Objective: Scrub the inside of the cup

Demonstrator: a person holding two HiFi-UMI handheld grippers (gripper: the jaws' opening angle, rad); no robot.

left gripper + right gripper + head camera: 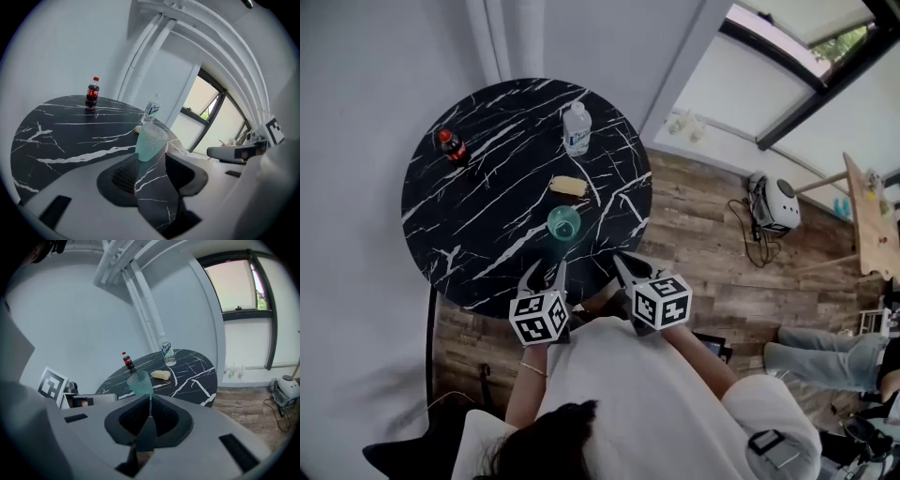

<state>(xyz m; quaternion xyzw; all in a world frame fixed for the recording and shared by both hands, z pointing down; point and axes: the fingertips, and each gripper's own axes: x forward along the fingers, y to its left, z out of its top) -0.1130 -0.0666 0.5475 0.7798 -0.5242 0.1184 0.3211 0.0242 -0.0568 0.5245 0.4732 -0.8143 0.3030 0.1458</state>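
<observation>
Teal cup (pixel 564 223) upright, mouth up, on table (pixel 487 197); left gripper (pixel 547 271) jaws apart, right gripper (pixel 623 265) jaws together.

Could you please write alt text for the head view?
A green cup stands on a round black marble table, beyond the open left tongs and shut right tongs; sponge, water bottle and cola bottle farther back.

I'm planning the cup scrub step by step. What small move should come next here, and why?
Probably ease the left gripper forward until its open fingers stand round the green cup, which stands upright just ahead of them, not yet between. The right gripper is shut and empty, and the sponge lies untouched beyond the cup.
</observation>
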